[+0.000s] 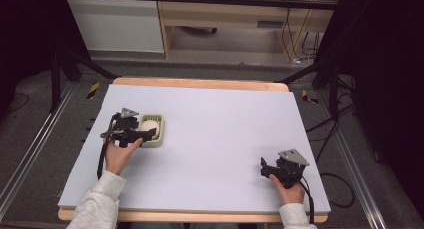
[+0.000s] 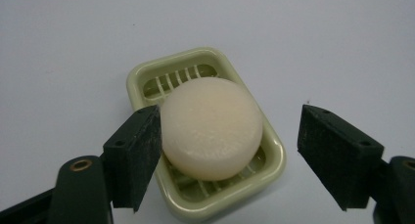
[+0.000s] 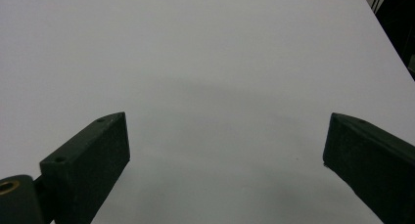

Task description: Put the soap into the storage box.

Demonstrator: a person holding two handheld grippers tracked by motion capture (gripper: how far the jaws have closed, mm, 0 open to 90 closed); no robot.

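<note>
A person sits at a pale lilac tabletop [image 1: 215,134], a claw in each hand. The left claw [image 2: 230,150] hovers with jaws spread wide around a round, cream bar of soap [image 2: 211,127]. The soap lies in a light green slatted soap dish [image 2: 147,77] at the tabletop's left side. The left jaw seems just beside the soap. The right claw [image 3: 227,158], jaws apart, rests over bare tabletop near the right front corner.

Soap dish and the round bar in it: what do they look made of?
Soap dish: likely moulded plastic, pale green, glossy; highlights on its rounded rim, slotted ribs in the floor. Round bar: looks like soap, cream, matte, faintly grainy top. The left claw is open around it.
</note>
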